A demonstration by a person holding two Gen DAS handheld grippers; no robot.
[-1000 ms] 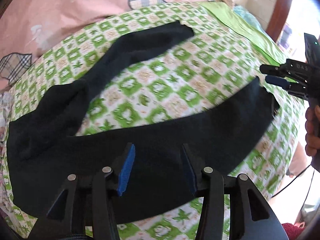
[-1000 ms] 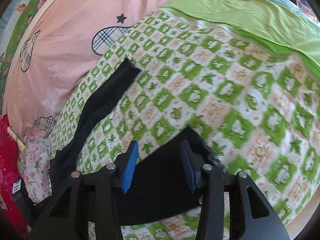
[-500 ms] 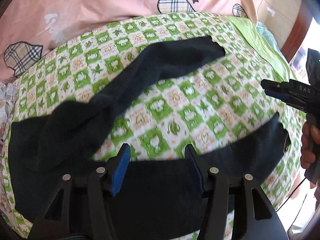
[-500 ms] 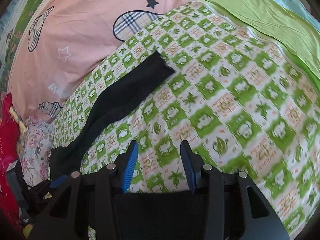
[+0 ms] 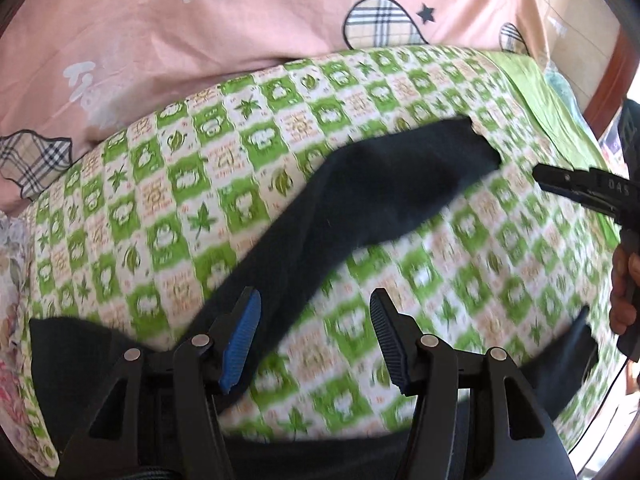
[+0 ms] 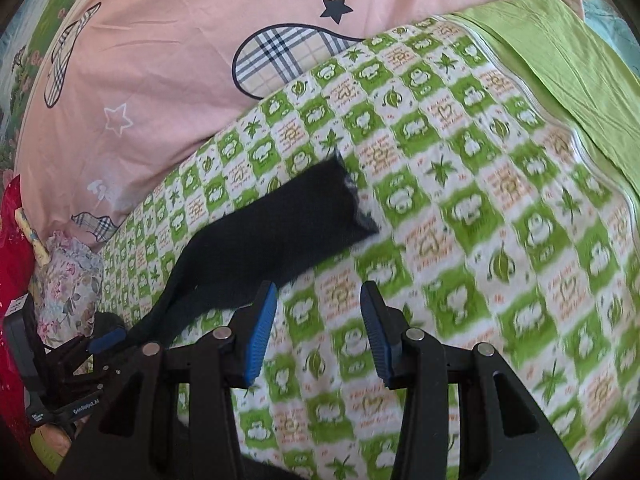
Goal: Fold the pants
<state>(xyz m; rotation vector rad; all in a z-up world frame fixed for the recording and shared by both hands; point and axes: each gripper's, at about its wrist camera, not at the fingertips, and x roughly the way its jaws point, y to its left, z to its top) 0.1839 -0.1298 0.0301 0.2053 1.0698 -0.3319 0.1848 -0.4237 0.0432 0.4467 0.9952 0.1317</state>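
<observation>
The pants (image 5: pixel 360 208) lie spread on the checked blanket (image 5: pixel 168 208); the pillow (image 5: pixel 200 20) sits behind the blanket.

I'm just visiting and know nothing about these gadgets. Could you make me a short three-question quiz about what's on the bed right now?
1. True or false: the black pants lie spread on a green-and-white checked sheet.
2. What does the left gripper hold between its fingers? A) a pant leg B) nothing C) the pink duvet
3. In the right wrist view, what lies straight ahead between the right gripper fingers: the pants or bare sheet?

Key: 1 true. 2 B, both pads stand apart with nothing pinched. 3 bare sheet; the pant leg ends up and to the left.
</observation>
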